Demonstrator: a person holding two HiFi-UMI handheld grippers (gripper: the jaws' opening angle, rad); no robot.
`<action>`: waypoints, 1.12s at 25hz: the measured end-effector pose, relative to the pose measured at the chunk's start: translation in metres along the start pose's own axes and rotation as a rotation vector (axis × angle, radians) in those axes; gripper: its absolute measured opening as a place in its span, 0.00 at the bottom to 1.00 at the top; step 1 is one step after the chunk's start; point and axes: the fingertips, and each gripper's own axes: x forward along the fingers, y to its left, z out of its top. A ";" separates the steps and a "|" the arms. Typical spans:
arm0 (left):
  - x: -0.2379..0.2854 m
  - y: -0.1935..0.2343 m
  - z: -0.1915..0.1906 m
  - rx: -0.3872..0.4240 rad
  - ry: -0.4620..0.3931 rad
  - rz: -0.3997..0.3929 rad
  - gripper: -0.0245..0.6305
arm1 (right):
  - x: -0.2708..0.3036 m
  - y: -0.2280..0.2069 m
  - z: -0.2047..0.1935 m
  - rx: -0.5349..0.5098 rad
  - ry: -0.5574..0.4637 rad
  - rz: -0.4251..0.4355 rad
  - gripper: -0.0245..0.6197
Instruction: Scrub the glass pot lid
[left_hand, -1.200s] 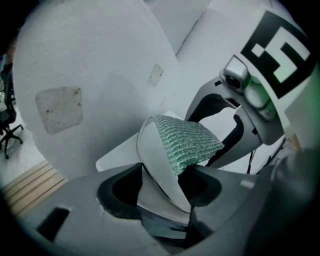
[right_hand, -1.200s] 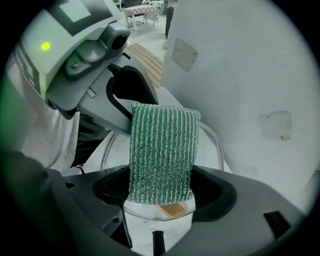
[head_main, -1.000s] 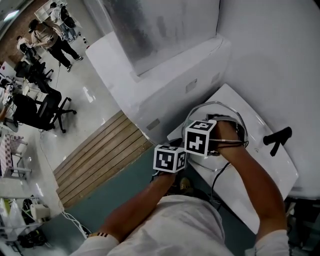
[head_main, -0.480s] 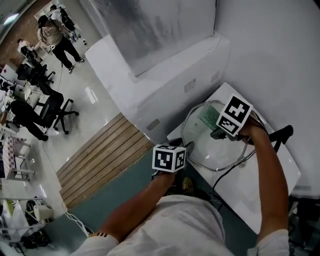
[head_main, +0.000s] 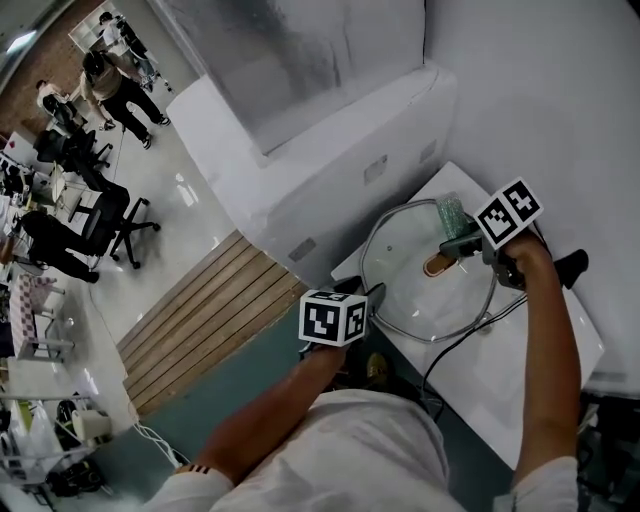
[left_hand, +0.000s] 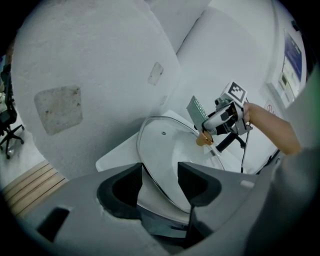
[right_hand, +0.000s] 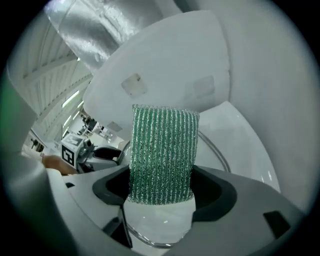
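Left gripper (left_hand: 159, 175) clenched on metal-rimmed round clear glass pot lid (left_hand: 170, 145) at white bench (head_main: 530, 350) left edge; right gripper (right_hand: 161, 189) pinching green ribbed mesh scrub pad (right_hand: 162, 145).

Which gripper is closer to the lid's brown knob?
Right. The right gripper, holding a green scrubber, hovers beside the knob; the left gripper clamps the lid at its rim, farther away.

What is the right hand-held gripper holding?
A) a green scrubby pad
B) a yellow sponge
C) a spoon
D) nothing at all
A: the right hand-held gripper has its jaws closed on a green scrub pad, which sticks out past them.
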 end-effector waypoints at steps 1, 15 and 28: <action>0.000 0.000 0.000 -0.001 0.000 0.000 0.39 | -0.001 -0.003 0.000 0.033 -0.024 0.016 0.58; 0.000 0.000 -0.001 -0.007 0.001 -0.001 0.39 | -0.034 0.006 0.004 0.024 -0.203 -0.091 0.58; -0.001 0.000 -0.001 -0.008 -0.003 0.002 0.39 | -0.009 0.115 -0.033 -0.496 -0.130 -0.500 0.58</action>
